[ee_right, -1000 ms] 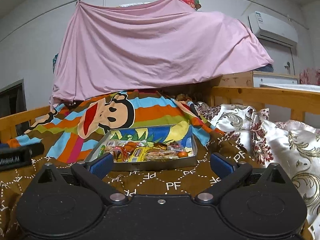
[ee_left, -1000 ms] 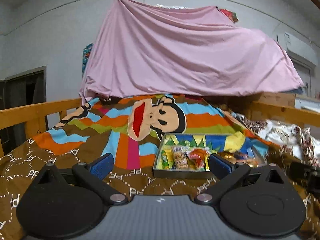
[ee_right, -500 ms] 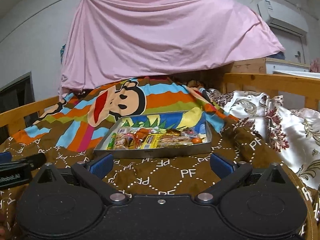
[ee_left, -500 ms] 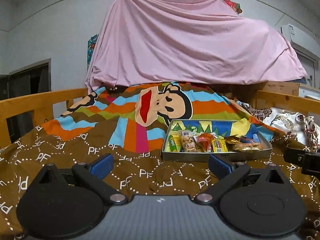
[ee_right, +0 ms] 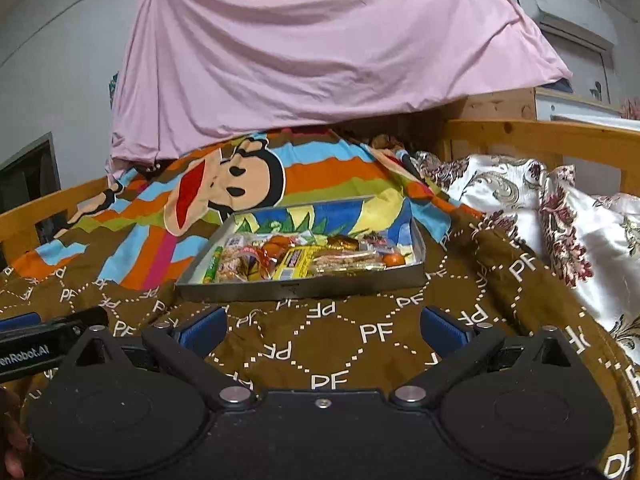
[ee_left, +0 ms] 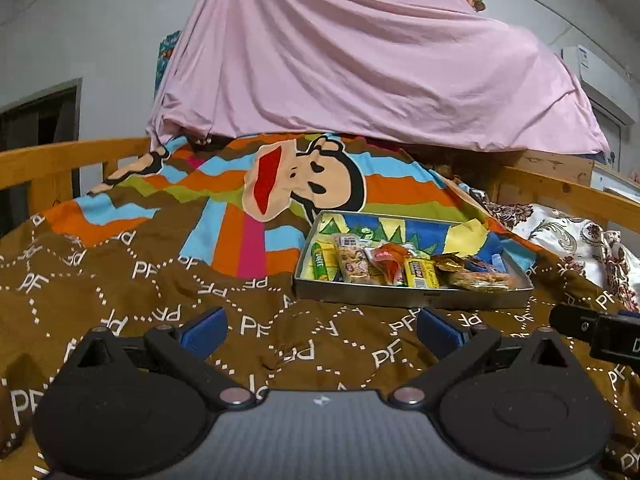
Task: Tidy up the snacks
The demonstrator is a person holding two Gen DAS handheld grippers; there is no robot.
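Observation:
A grey metal tray [ee_left: 412, 300] with a colourful cartoon bottom lies on the bed and holds several wrapped snacks [ee_left: 400, 266]: a green stick, yellow packs, cereal bars, an orange pouch. It also shows in the right wrist view [ee_right: 300, 289], with its snacks [ee_right: 296, 262]. My left gripper [ee_left: 322, 330] is open and empty, low over the brown quilt, short of the tray and to its left. My right gripper [ee_right: 323, 330] is open and empty, just short of the tray's front wall. Each gripper's tip shows at the edge of the other's view.
The brown "PF" quilt [ee_left: 140, 280] with a monkey print covers the bed. Wooden bed rails [ee_left: 60, 160] run along both sides. A floral white pillow [ee_right: 560, 216] lies right of the tray. A pink sheet [ee_left: 360, 60] hangs behind.
Both grippers have risen and tilted down, so the tray shows more from above and a little closer. Both stay open; nothing was picked up.

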